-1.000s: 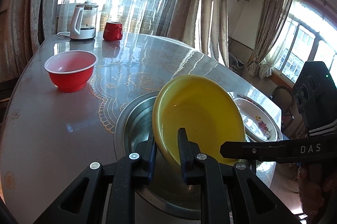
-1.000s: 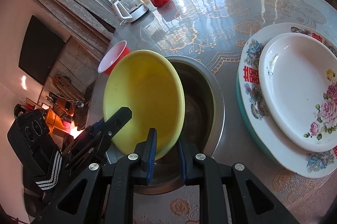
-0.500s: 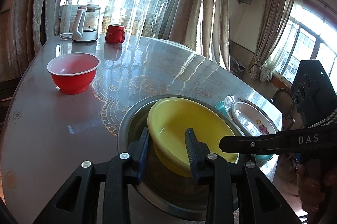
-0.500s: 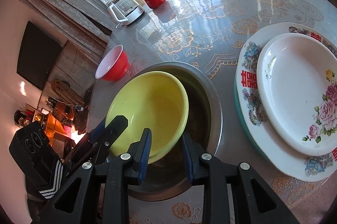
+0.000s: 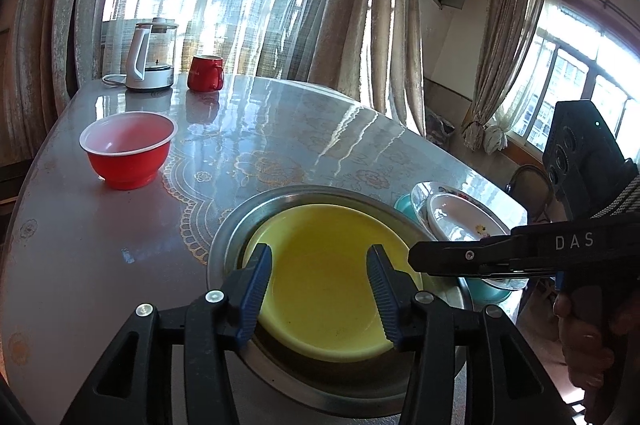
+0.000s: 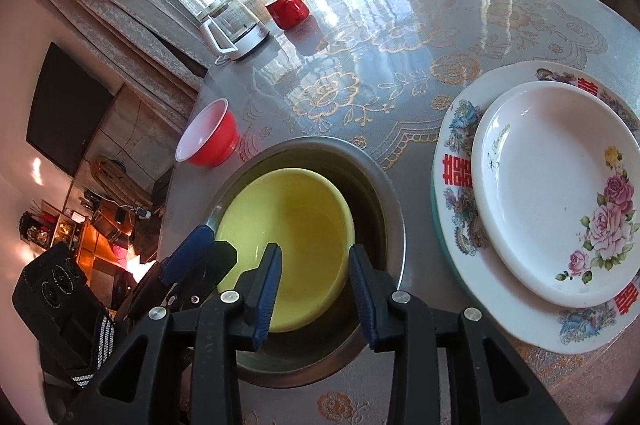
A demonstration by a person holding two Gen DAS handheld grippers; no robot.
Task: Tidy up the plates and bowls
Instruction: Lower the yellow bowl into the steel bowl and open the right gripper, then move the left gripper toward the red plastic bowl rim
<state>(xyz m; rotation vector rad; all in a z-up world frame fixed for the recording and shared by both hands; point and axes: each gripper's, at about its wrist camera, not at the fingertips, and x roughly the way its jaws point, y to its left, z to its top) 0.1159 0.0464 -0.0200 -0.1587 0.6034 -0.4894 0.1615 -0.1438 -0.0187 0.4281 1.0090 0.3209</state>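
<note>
A yellow bowl (image 5: 320, 281) lies flat inside a steel basin (image 5: 224, 245) on the table; both also show in the right wrist view, the bowl (image 6: 292, 225) within the basin (image 6: 384, 193). My left gripper (image 5: 318, 293) is open, just above the bowl's near rim, holding nothing. My right gripper (image 6: 314, 293) is open over the bowl's near edge, empty. A red bowl (image 5: 128, 153) stands apart to the left (image 6: 208, 135). A small white floral plate (image 6: 556, 189) rests on a larger patterned plate (image 6: 456, 161) over a teal dish, right of the basin.
A glass kettle (image 5: 154, 55) and a red mug (image 5: 205, 73) stand at the table's far edge by the curtains. The table (image 5: 80, 265) has a glossy patterned cover. The right gripper's body (image 5: 520, 253) reaches in from the right above the plates.
Both grippers held the tilted yellow bowl by its rim, lowered it into the steel basin, then opened and let go. The bowl now lies flat.
</note>
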